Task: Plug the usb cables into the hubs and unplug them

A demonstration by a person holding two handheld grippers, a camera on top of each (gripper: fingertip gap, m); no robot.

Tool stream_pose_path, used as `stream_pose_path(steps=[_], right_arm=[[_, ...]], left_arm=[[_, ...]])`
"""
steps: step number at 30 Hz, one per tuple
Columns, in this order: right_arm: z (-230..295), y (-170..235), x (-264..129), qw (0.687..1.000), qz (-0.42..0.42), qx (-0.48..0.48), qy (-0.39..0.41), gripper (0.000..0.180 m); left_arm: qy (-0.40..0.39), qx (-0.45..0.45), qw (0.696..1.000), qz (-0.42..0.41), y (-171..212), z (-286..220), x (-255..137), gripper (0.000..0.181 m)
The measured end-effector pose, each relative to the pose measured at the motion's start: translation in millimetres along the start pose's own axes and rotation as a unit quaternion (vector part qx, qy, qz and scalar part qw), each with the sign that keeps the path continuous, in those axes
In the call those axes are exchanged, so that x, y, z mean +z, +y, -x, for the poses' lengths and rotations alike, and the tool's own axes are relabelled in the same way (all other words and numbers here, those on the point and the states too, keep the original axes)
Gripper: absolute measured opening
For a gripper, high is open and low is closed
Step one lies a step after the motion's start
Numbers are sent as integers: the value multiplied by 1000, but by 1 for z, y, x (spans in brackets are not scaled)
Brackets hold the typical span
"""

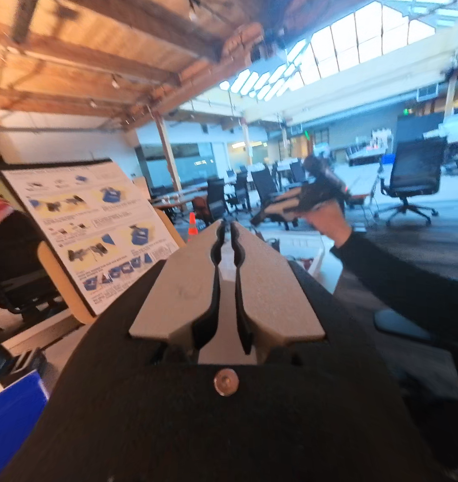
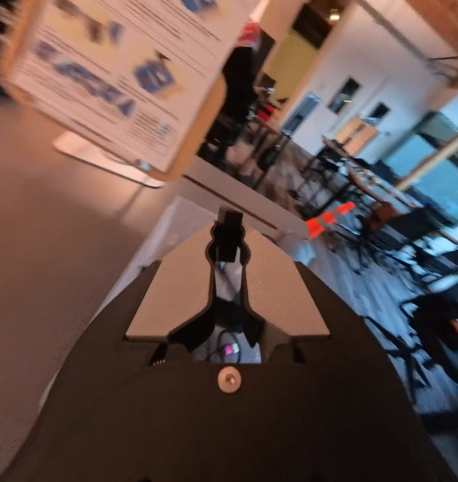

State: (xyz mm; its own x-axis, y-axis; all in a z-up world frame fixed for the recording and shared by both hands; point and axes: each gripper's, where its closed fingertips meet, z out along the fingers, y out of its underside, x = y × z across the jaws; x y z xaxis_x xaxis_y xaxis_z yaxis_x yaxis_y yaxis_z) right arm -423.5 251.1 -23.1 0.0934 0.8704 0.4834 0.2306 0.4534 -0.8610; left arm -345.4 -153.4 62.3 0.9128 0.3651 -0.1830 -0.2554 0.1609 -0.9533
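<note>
My left gripper (image 1: 227, 226) is raised and points out across the room. Its jaws are nearly together with nothing between them. My right gripper (image 2: 229, 227) is shut on a small black block-shaped plug (image 2: 226, 245) that sticks out past the fingertips. Below it, through the gap between the fingers, a dark cable and a small magenta piece (image 2: 230, 349) show. The right gripper also shows in the left wrist view (image 1: 311, 200), held up by a hand in a black sleeve (image 1: 327, 224). No hub is in view.
A tilted instruction board on a wooden stand (image 1: 92, 229) is left of the left gripper; it also shows in the right wrist view (image 2: 113, 78). The grey table top (image 2: 53, 234) is below. A blue box (image 1: 11, 417), an orange cone (image 2: 324, 219) and office chairs (image 1: 415, 172) stand around. The tips of one gripper are about 40 cm away from the tips of the other.
</note>
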Motion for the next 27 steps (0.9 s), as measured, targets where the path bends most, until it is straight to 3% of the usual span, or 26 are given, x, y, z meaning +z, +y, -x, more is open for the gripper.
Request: stream_pose_path(steps=[2, 6, 10, 14, 18, 24, 27], right_arm=[[-19, 18, 42, 999, 10, 0, 43, 17], [-1, 56, 105, 994, 91, 37, -45, 14], [29, 74, 141, 969, 178, 43, -166, 11], [32, 71, 161, 955, 217, 4, -200, 11], [23, 58, 146, 956, 246, -36, -157, 27], [53, -19, 52, 986, 38, 19, -163, 35], [101, -38, -11, 960, -64, 48, -269, 24]], left_arm=[[-25, 0, 999, -45, -20, 2, -10, 0], [-57, 16, 993, -105, -49, -2, -30, 0], [-72, 51, 994, -67, -42, -8, -29, 0], [-58, 53, 997, -23, -29, -16, -24, 0], [-80, 62, 994, -40, -43, -18, -37, 0], [-156, 98, 976, -118, -81, -17, -69, 0], [-168, 93, 975, -107, -82, -16, -74, 0]])
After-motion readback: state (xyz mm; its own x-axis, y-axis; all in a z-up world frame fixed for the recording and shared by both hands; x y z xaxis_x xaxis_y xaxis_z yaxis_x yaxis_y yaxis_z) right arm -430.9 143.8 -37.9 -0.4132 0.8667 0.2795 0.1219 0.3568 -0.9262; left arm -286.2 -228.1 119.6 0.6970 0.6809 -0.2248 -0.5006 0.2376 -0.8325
